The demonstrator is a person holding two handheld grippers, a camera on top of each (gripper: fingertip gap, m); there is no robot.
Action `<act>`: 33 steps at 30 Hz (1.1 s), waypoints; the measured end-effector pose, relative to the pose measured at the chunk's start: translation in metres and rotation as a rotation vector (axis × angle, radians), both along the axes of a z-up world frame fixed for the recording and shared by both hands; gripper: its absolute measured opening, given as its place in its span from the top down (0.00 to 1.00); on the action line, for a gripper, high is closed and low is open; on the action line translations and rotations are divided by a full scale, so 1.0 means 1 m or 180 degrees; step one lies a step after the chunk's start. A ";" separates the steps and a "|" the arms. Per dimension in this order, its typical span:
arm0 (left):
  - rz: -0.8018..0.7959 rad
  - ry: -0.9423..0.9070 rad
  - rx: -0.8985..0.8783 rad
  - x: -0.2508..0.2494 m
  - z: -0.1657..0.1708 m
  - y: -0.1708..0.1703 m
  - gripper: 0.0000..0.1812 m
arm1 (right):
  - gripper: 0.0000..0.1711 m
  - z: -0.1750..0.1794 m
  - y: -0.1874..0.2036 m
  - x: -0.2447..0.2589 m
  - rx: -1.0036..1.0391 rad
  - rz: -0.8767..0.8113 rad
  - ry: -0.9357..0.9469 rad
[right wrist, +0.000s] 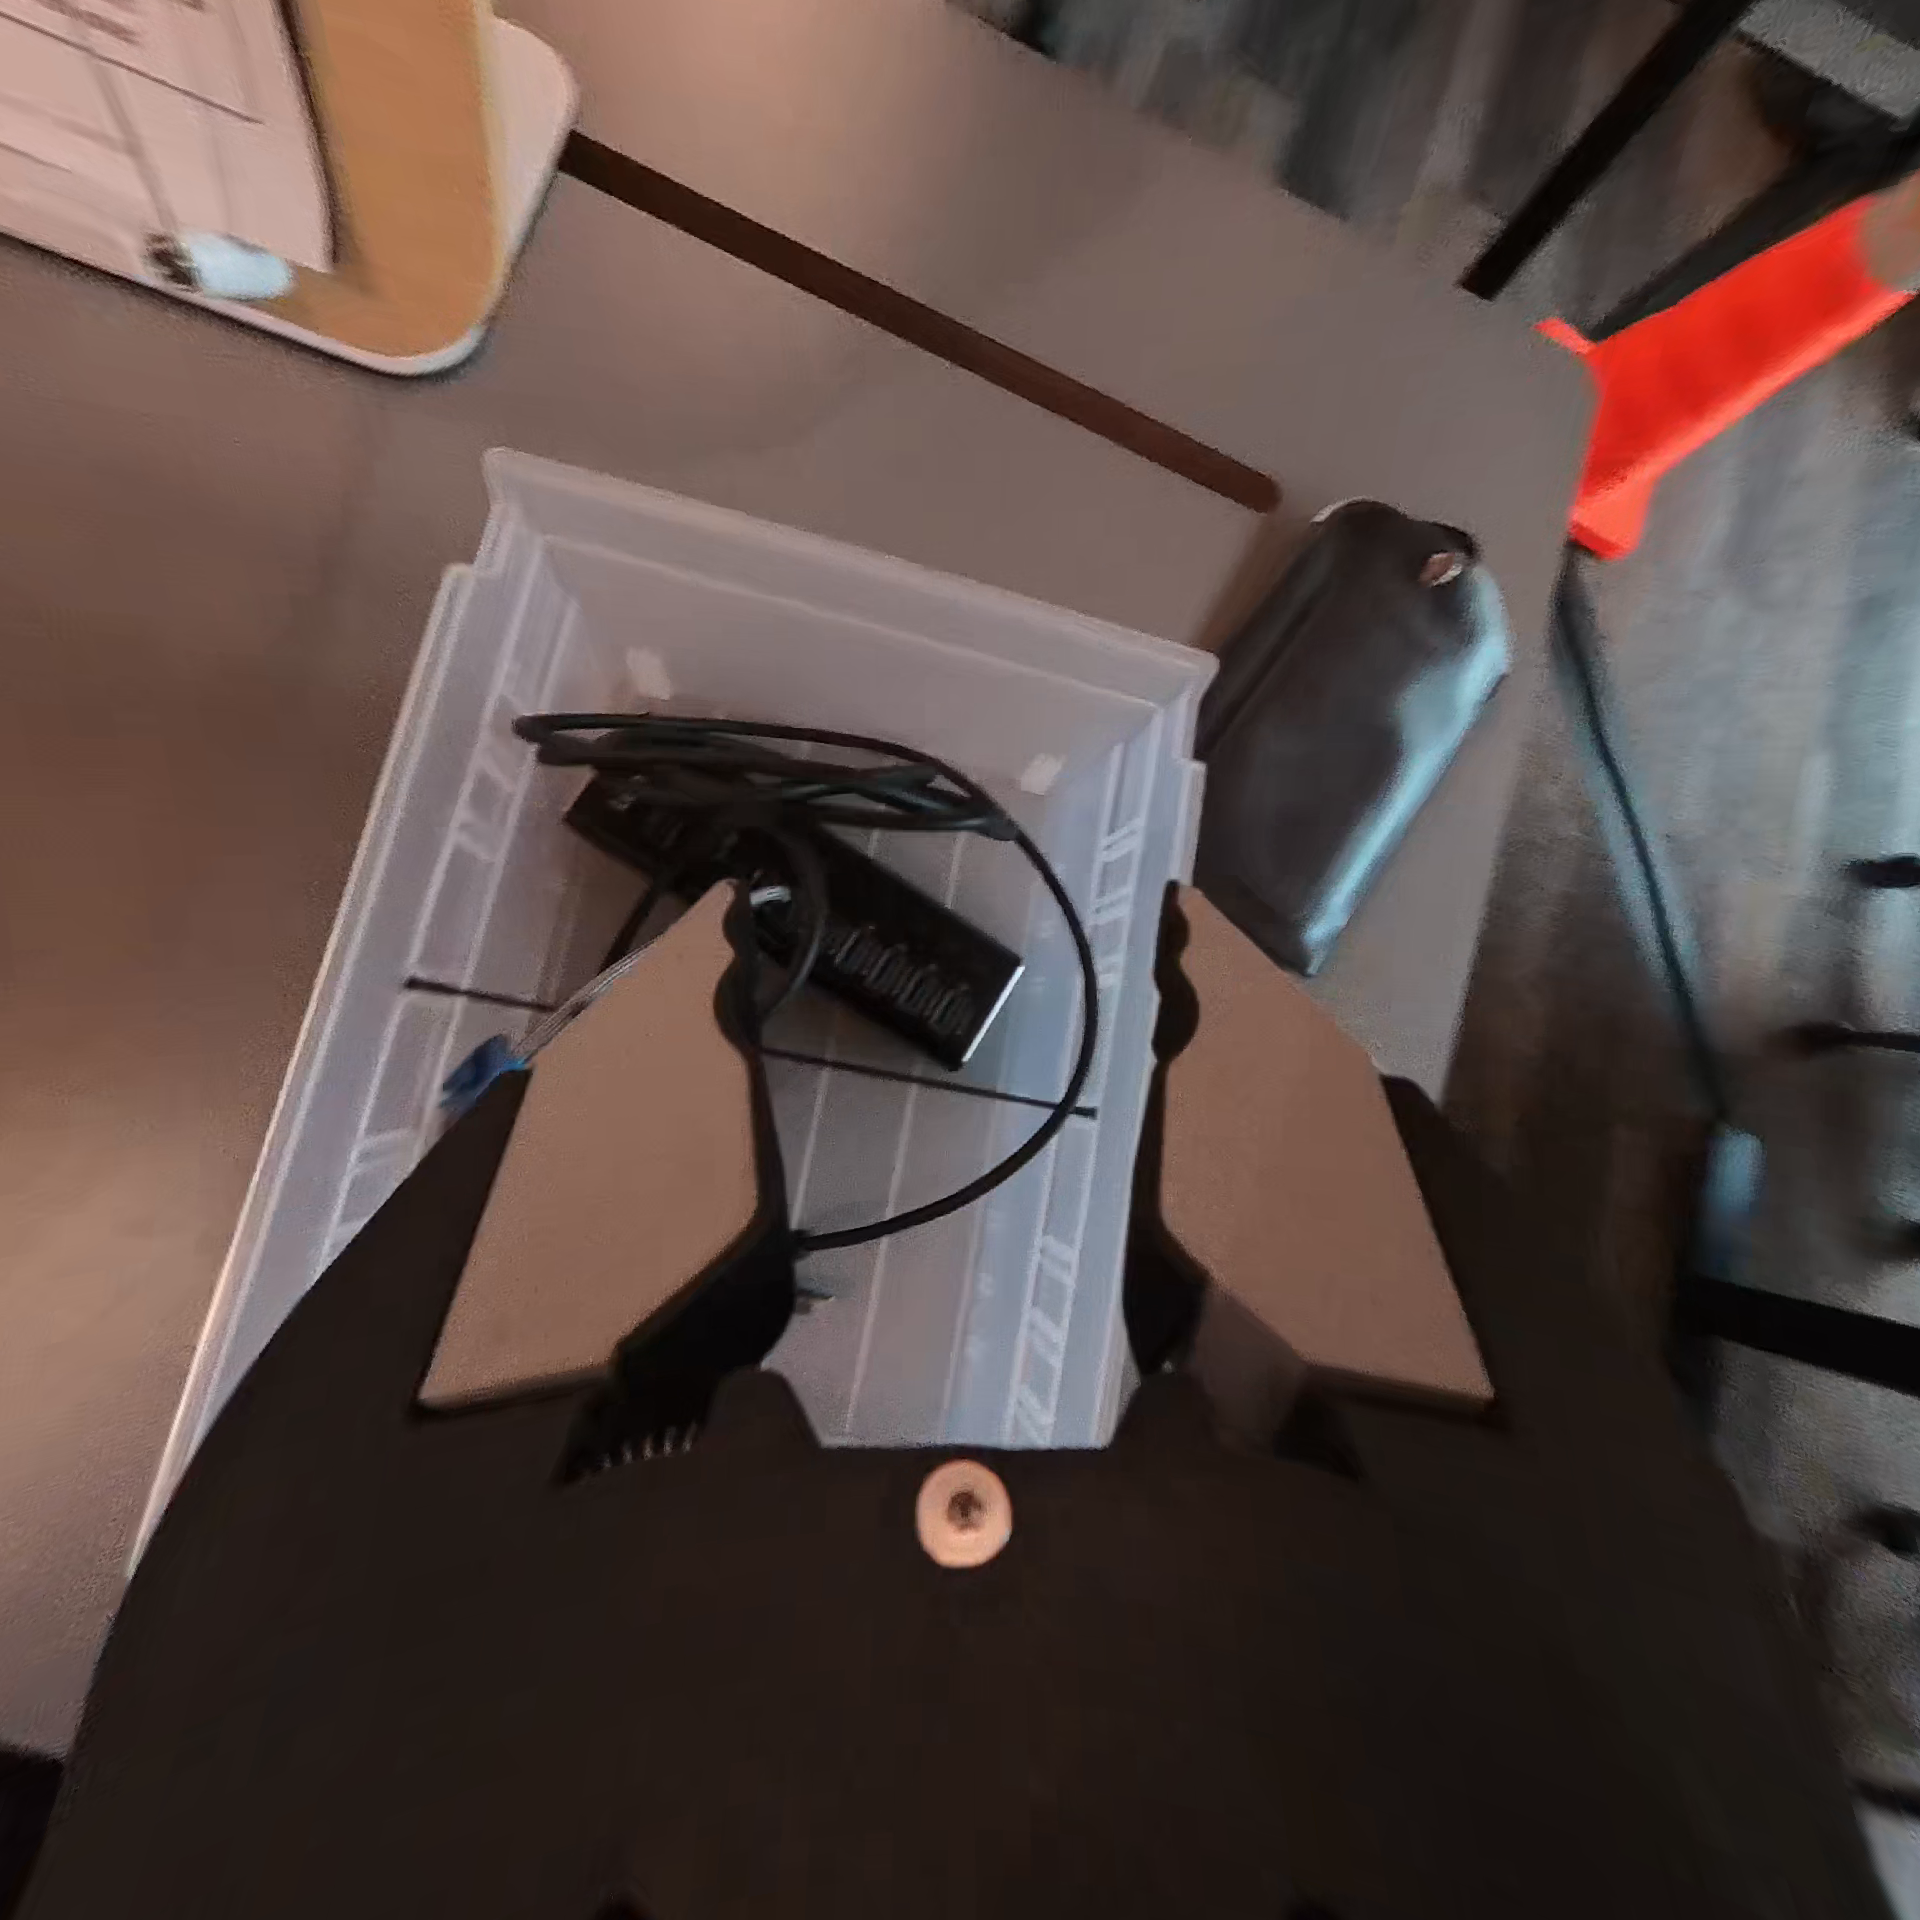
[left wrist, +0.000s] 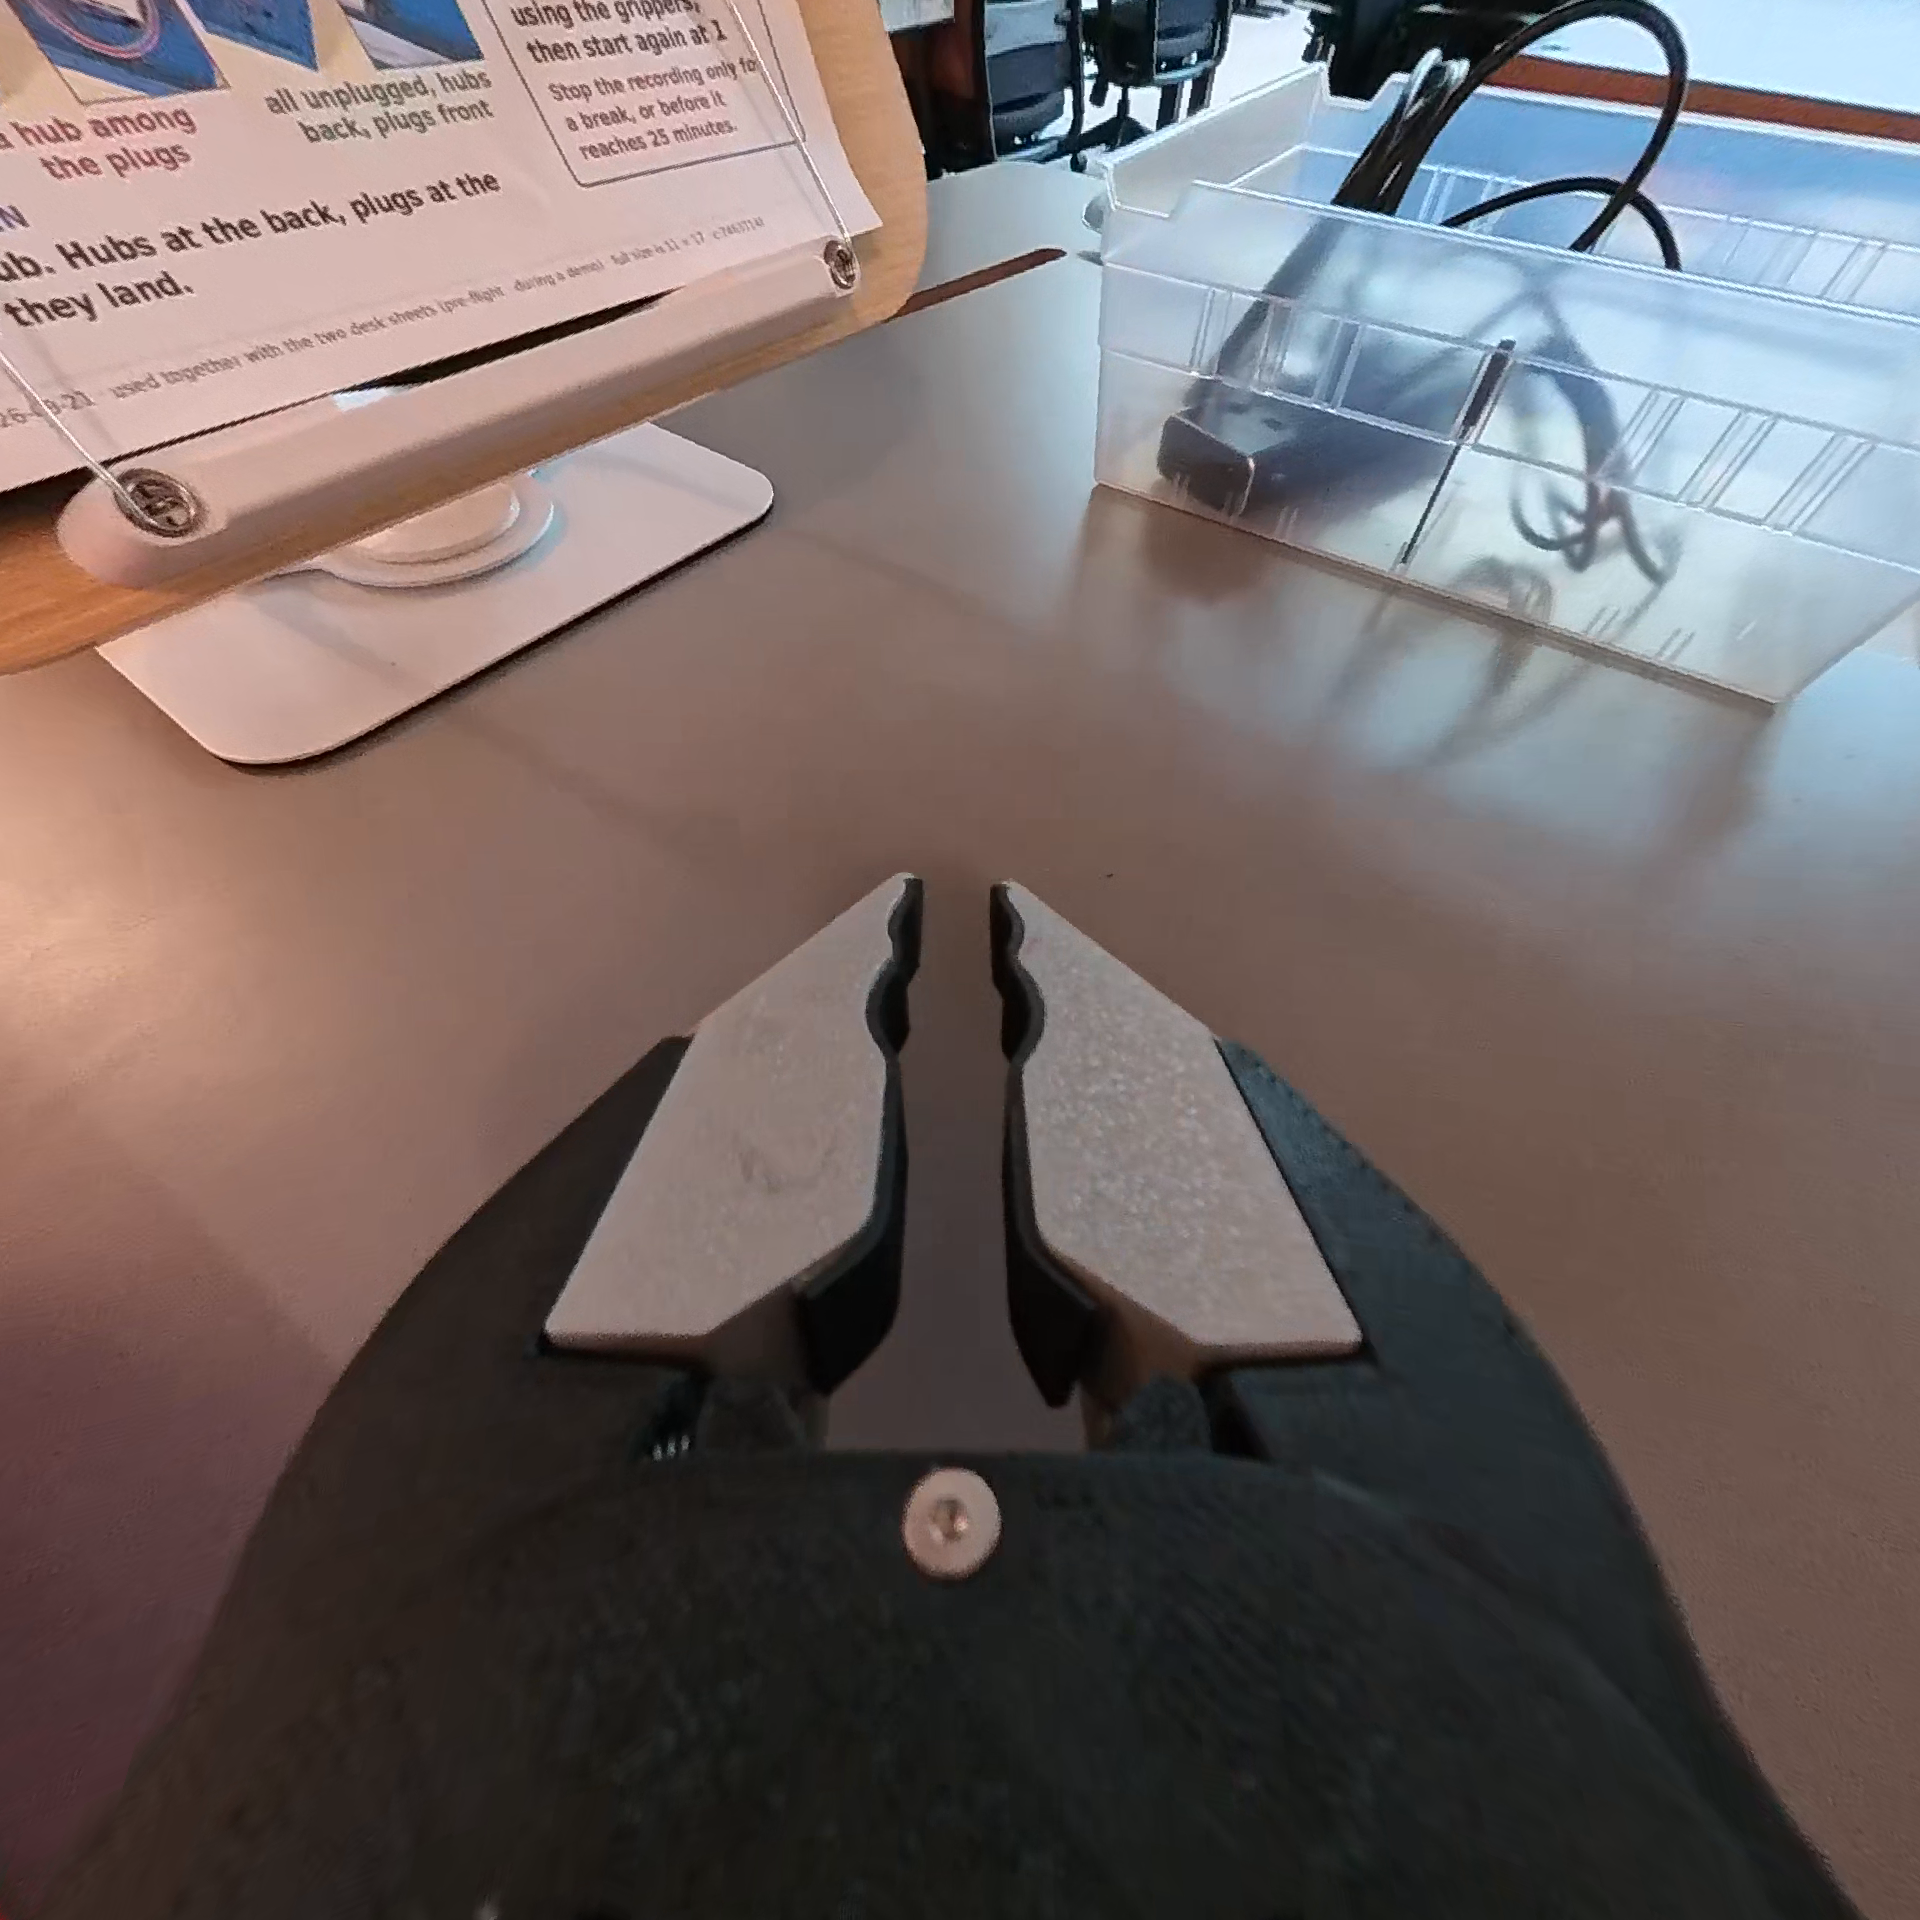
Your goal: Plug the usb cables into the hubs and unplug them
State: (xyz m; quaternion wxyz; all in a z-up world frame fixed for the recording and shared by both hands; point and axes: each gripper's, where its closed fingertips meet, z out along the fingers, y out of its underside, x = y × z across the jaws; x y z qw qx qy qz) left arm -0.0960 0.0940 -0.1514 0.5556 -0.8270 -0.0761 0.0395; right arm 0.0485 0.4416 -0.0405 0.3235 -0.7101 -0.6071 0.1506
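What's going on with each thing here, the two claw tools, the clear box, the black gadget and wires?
left gripper: nearly closed, empty, low over the table.
right gripper: open, empty, above the bin.
clear bin: upright on the table.
black hub: lying inside the bin.
black cables: coiled over the hub; plugged in or not, unclear.

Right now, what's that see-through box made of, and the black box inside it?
The bin looks like clear, slightly frosted plastic: cables show through its ribbed walls. The hub looks like black plastic, probably glossy, since its end catches light.
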 end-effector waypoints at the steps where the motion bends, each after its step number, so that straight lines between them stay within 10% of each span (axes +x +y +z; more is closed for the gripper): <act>1: -0.0007 -0.0015 -0.0010 0.000 0.000 0.000 0.94 | 0.58 -0.003 -0.003 0.006 -0.0062 0.0059 0.0030; 10: -0.0088 0.0069 -0.0213 0.005 -0.009 0.005 0.94 | 0.54 -0.082 -0.021 0.075 -0.0614 0.0129 -0.0570; 22: -0.0080 0.0091 -0.0166 0.005 -0.007 0.004 0.94 | 0.59 -0.128 -0.110 0.014 -0.1536 0.0577 -0.0138; 30: -0.0113 0.0042 -0.0195 0.006 -0.009 0.004 0.94 | 0.66 -0.086 -0.081 0.025 -0.0703 0.0631 -0.0443; 32: -0.0134 0.0065 -0.0230 0.007 -0.010 0.006 0.94 | 0.98 -0.065 -0.080 0.021 -0.0612 0.0723 -0.0391; 33: -0.0138 0.0080 -0.0244 0.007 -0.010 0.006 0.94 | 0.98 -0.053 -0.068 0.016 -0.0442 0.0633 -0.0321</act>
